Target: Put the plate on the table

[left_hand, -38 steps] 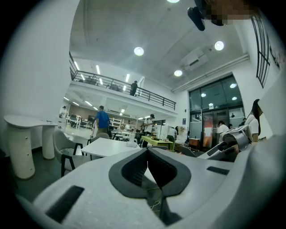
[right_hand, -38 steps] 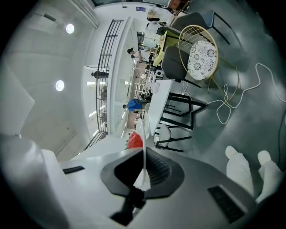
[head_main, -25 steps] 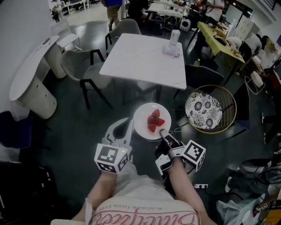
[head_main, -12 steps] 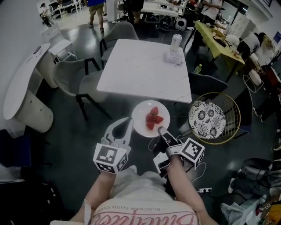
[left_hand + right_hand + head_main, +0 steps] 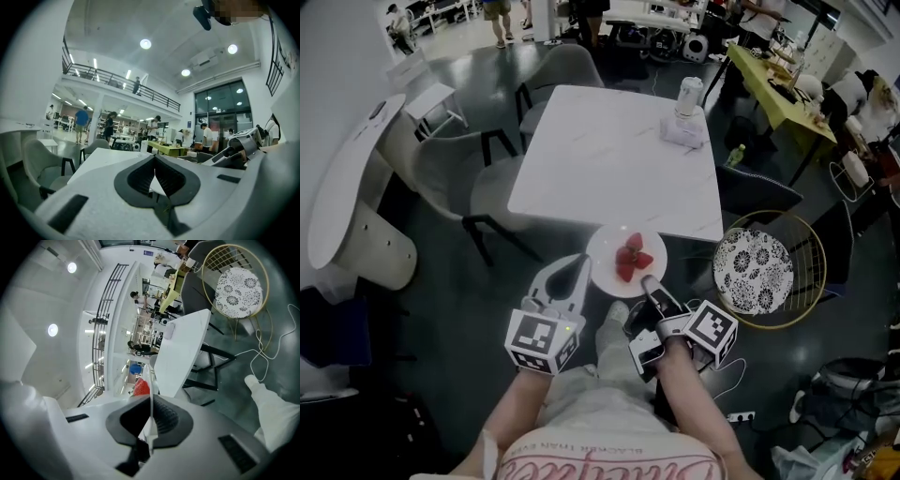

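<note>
Right gripper point(image 5: 649, 281) clamps the plate point(image 5: 614, 272) rim at frame centre. It looks airborne by the table point(image 5: 609, 150) edge, not yet down. Left gripper point(image 5: 572, 272) is closed, empty.

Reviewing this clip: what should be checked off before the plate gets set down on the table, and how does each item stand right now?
1. Right gripper shut on the rim of the plate: ok.
2. Strawberries sit near the plate's middle: ok.
3. Plate fully above the table: not ok, it hangs at the near edge, mostly over the floor.
4. Near half of the table free for landing: ok; the only items stand at the far right corner.
5. Left gripper out of the way: cannot tell; it is shut beside the plate's left rim, contact unclear.
</note>
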Motion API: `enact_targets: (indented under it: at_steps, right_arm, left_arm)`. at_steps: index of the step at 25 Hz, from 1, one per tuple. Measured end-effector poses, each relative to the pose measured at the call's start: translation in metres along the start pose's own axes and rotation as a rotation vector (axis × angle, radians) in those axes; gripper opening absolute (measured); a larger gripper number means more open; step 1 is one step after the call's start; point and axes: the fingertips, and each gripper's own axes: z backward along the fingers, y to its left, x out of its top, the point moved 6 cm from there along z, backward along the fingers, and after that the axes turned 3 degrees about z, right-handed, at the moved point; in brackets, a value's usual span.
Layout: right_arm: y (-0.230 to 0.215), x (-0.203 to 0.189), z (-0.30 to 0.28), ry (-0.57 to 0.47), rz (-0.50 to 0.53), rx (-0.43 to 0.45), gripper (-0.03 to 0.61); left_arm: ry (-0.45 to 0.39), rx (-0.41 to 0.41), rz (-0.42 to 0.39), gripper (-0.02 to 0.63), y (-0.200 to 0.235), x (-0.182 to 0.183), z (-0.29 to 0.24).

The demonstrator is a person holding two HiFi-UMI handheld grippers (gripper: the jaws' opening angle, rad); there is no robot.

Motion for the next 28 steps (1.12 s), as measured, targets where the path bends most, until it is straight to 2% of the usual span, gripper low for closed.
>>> enact_targets:
  at_steps: [6, 14, 23, 28]
  right_arm:
    - [-0.004, 0.041, -0.054, 0.023, -0.015, 0.017, 0.011]
    - [0.0, 0.119, -0.132, 0.052, -0.031, 0.025, 0.011]
    - [0.001, 0.195, -0.219, 0.103, -0.008, -0.003, 0.011]
    - [-0.007, 0.218, -0.265, 0.129, 0.032, -0.059, 0.011]
  left_arm:
    - [0.008, 0.035, -0.009, 0.004, 0.028, 0.003, -0.053]
    - [0.014, 0.046, -0.006, 0.003, 0.056, 0.019, -0.154]
    - [0.035, 0.064, 0.007, 0.003, 0.089, 0.031, -0.262]
    - [0.056, 0.085, 0.021, 0.004, 0.114, 0.03, -0.294]
